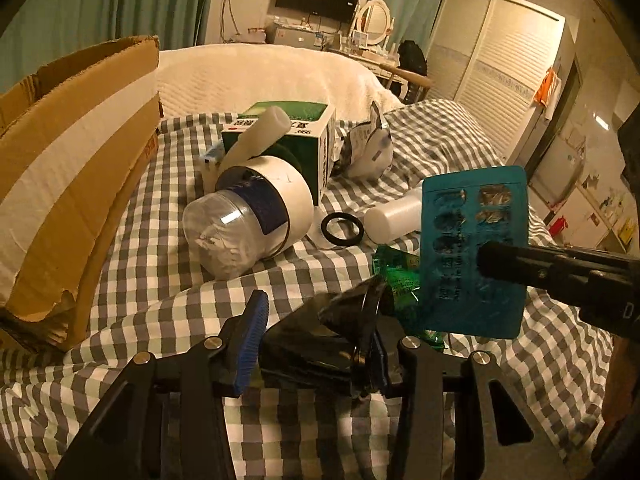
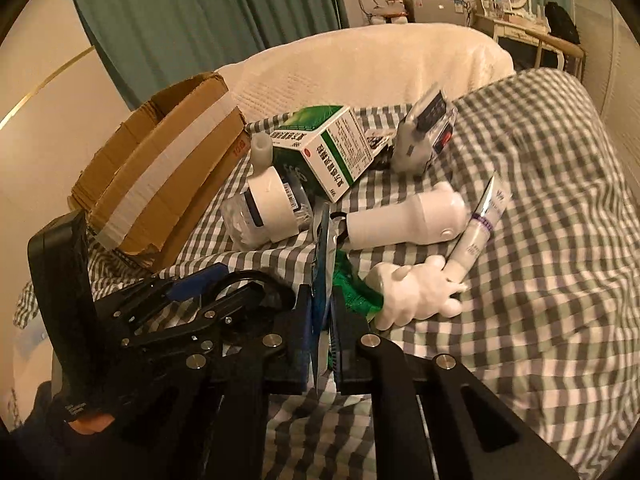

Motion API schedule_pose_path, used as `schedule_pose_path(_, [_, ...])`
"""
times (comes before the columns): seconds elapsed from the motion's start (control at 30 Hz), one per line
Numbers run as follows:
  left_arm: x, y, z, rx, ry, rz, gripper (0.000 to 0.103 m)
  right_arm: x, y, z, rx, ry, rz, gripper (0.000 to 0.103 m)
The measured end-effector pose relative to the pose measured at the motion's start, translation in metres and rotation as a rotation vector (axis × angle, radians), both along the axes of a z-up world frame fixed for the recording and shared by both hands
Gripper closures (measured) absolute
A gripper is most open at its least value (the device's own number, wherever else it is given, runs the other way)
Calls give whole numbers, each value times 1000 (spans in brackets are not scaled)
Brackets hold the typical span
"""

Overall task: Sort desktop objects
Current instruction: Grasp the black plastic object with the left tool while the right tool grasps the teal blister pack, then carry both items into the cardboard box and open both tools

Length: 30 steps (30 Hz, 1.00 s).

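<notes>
My right gripper (image 2: 322, 312) is shut on a teal pill blister pack (image 2: 322, 264), held edge-on above the checked cloth. In the left wrist view the pack (image 1: 472, 248) stands upright at the right, pinched by the right gripper's fingers (image 1: 520, 264). My left gripper (image 1: 316, 328) holds a crumpled black plastic piece (image 1: 348, 320) between its blue pads, low over the cloth. A green wrapper (image 1: 396, 268) lies behind it. A clear jar with a white lid (image 1: 248, 216), a green and white medicine box (image 1: 296, 136), a black ring (image 1: 342, 230) and a white bottle (image 1: 392, 220) lie beyond.
An open cardboard box (image 1: 72, 160) stands at the left. A white hand-shaped object (image 2: 416, 292), a white tube (image 2: 480, 228), a white spray bottle (image 2: 404, 220) and a grey pouch (image 2: 424, 136) lie on the checked cloth (image 2: 540, 280). A white quilt (image 1: 260, 76) lies behind.
</notes>
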<state>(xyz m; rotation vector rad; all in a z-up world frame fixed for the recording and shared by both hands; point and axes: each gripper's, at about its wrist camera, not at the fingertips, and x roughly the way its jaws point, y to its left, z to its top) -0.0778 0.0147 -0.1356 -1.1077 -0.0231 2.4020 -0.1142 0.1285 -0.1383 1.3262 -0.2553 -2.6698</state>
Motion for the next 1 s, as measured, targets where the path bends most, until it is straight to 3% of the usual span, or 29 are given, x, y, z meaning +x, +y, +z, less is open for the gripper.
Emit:
schedule_pose_path(0.27, [0, -12, 12, 42, 3, 27, 57, 6, -1, 12, -3, 23, 1, 96])
schedule_pose_path(0.43, [7, -19, 32, 28, 61, 45, 57, 11, -4, 24, -10, 46, 13, 96])
schedule_pose_path(0.67, [13, -38, 77, 78, 148, 85, 57, 17, -15, 49, -4, 95, 38, 96])
schedule_pose_path(1.0, [-6, -87, 142, 116, 249, 193, 57, 3, -53, 104, 21, 192, 162, 96])
